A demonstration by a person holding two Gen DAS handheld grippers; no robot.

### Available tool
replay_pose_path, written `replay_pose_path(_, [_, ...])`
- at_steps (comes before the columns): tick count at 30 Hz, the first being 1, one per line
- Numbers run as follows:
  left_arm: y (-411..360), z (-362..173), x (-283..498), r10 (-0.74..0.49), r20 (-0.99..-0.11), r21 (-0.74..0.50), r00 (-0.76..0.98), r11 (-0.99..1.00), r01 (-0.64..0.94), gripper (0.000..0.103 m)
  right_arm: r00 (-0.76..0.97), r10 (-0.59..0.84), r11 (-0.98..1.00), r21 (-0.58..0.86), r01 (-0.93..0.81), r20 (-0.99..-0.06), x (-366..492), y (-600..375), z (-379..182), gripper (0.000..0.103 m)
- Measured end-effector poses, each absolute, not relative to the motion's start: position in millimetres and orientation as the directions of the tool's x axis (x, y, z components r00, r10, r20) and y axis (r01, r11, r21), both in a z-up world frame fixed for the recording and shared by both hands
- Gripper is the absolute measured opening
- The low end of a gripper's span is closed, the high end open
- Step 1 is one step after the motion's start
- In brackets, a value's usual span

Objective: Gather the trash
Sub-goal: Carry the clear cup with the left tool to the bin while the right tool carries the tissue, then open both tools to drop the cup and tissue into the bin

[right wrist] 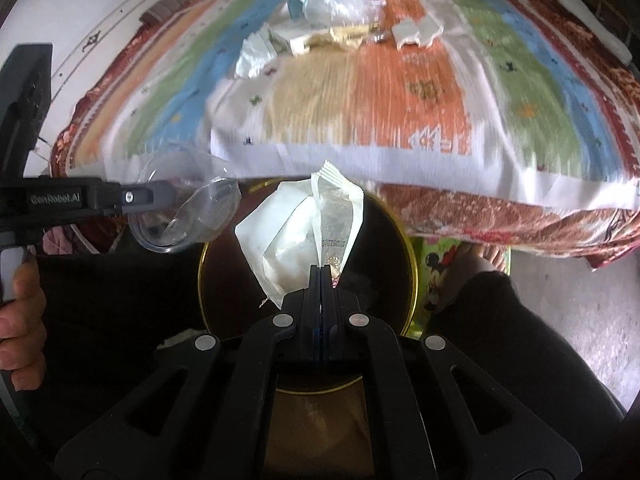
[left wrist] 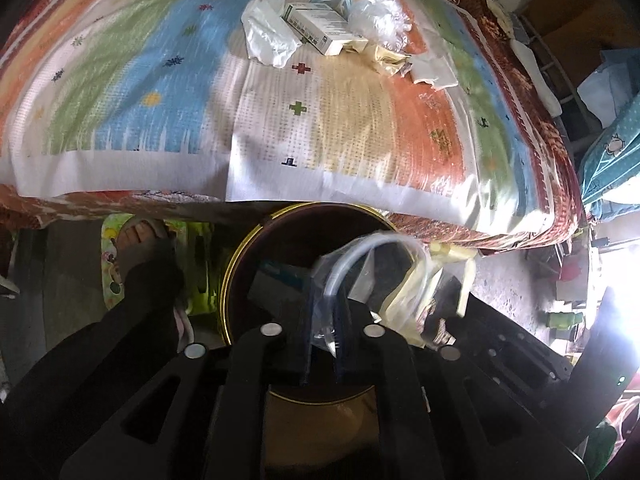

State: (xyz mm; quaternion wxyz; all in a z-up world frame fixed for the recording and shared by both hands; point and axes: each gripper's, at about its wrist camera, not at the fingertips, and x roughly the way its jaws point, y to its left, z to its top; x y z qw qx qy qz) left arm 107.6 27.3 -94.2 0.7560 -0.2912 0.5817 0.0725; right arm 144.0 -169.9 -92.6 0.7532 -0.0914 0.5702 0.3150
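Observation:
A dark round bin with a gold rim [left wrist: 230, 272] [right wrist: 414, 264] stands on the floor against the bed's edge. Over its mouth my left gripper [left wrist: 328, 292] [right wrist: 160, 198] is shut on a crushed clear plastic cup [left wrist: 360, 256] [right wrist: 192, 220]. My right gripper [right wrist: 322, 268] is shut on a white paper wrapper [right wrist: 288, 232] [left wrist: 408, 296], which hangs above the bin's middle. More trash lies far back on the striped bedspread: a white carton [left wrist: 316, 24], a crumpled white bag [left wrist: 268, 36], clear plastic [left wrist: 376, 16] [right wrist: 344, 4] and white paper pieces [left wrist: 434, 70] [right wrist: 416, 32].
The bed with its colourful spread [left wrist: 320, 128] [right wrist: 400, 112] fills the upper half of both views. A person's sandalled foot [left wrist: 140, 240] [right wrist: 488, 256] and dark trouser leg flank the bin. A hand [right wrist: 20, 312] grips the left handle. Clutter [left wrist: 568, 292] crowds the floor at the right.

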Motion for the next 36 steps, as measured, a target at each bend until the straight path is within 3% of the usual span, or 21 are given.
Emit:
replay_pose_path(3, [26.9, -96.4, 109.6, -0.246, -0.918, -0.371, 0.312, 0.814, -0.448, 0.015, 0.131, 0.352, 0.796, 0.222, -0.563, -0.927, 146.8, -169.4, -101.5, 0.001])
replay_pose_path(8, [27.3, -91.5, 109.5, -0.254, -0.907, -0.389, 0.335, 0.812, -0.436, 0.025, 0.108, 0.342, 0.802, 0.23, -0.551, -0.933, 147.3, -167.0, -108.3, 0.027])
replay_pose_path(15, [29.1, -84.8, 110.3, -0.237, -0.904, -0.384, 0.356, 0.817, -0.43, 0.028, 0.117, 0.361, 0.799, 0.242, -0.55, -0.925, 149.3, -166.2, -102.3, 0.035])
replay_pose_path(21, [38.9, -74.5, 111.7, -0.204, -0.896, -0.377, 0.394, 0.817, -0.436, 0.04, 0.179, 0.384, 0.795, 0.227, -0.562, -0.906, 152.5, -166.1, -87.5, 0.041])
replay_pose_path(23, [45.6, -70.4, 112.6, -0.184, -0.894, -0.373, 0.409, 0.812, -0.449, 0.05, 0.189, 0.403, 0.791, 0.237, -0.564, -0.895, 154.5, -166.0, -81.9, 0.046])
replay_pose_path(28, [61.7, -56.9, 118.0, -0.142, -0.884, -0.365, 0.445, 0.805, -0.468, 0.063, 0.232, 0.451, 0.769, 0.243, -0.591, -0.862, 161.6, -163.2, -61.2, 0.049])
replay_pose_path(36, [94.6, -41.6, 134.2, -0.121, -0.846, -0.419, 0.518, 0.752, -0.509, 0.093, 0.352, 0.499, 0.737, 0.174, -0.653, -0.792, 175.3, -159.2, -21.4, 0.078])
